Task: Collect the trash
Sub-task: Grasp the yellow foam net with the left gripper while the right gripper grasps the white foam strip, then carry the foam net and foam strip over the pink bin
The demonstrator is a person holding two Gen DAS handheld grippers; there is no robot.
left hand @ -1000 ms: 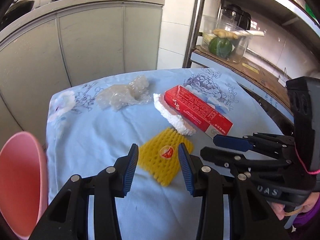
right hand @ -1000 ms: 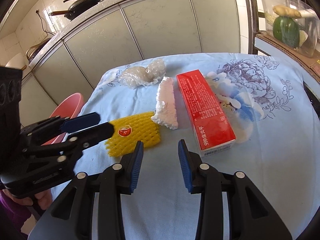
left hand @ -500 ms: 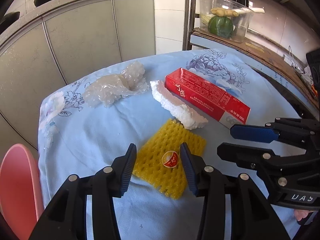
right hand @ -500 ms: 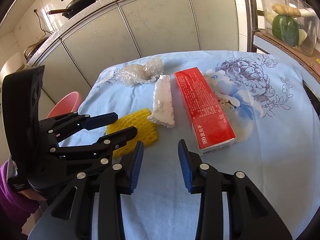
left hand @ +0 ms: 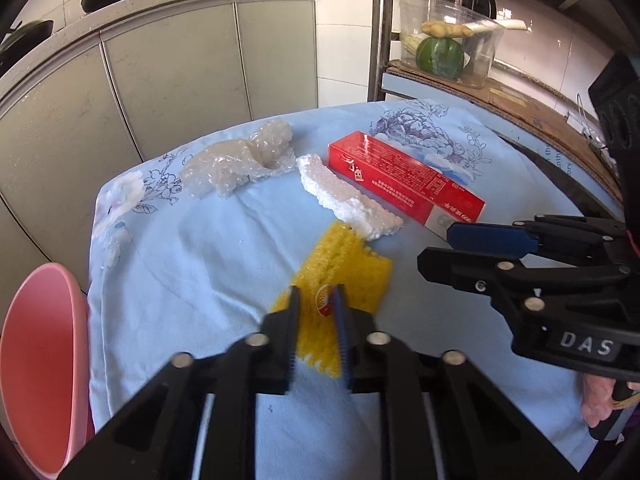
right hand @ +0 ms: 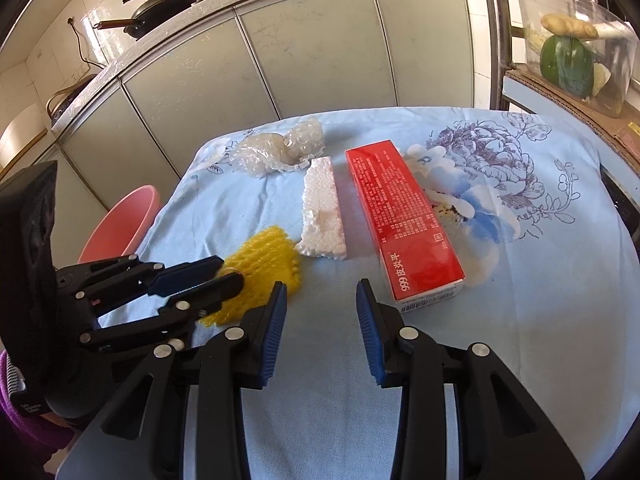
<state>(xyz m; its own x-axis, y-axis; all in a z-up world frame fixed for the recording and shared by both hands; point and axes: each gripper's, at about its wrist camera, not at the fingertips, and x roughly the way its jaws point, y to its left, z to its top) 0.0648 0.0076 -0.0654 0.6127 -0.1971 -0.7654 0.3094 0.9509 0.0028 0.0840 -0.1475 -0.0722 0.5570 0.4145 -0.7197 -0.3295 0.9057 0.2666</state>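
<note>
A yellow foam fruit net (left hand: 348, 260) with a red sticker lies on the blue flowered tablecloth (left hand: 192, 264). My left gripper (left hand: 316, 300) has its jaws closing tight on the net's near part, which is bunched up between the blue pads. In the right wrist view the same net (right hand: 268, 256) shows under the left gripper (right hand: 230, 274). Beyond it lie a white foam strip (left hand: 344, 196), a red carton (left hand: 400, 176) and crumpled bubble wrap (left hand: 240, 160). My right gripper (right hand: 320, 292) hovers open over bare cloth near the carton (right hand: 404, 216), holding nothing.
A pink basin (left hand: 36, 360) sits beside the table's left edge, below cloth level. Grey cabinets (left hand: 168, 68) stand behind the table. A shelf at the right carries a clear tub of vegetables (left hand: 444, 52). A hand (left hand: 600, 400) holds the right gripper's handle.
My left gripper dropped a little onto the yellow net and closed on it, crumpling it. The right gripper stayed where it was, open.
</note>
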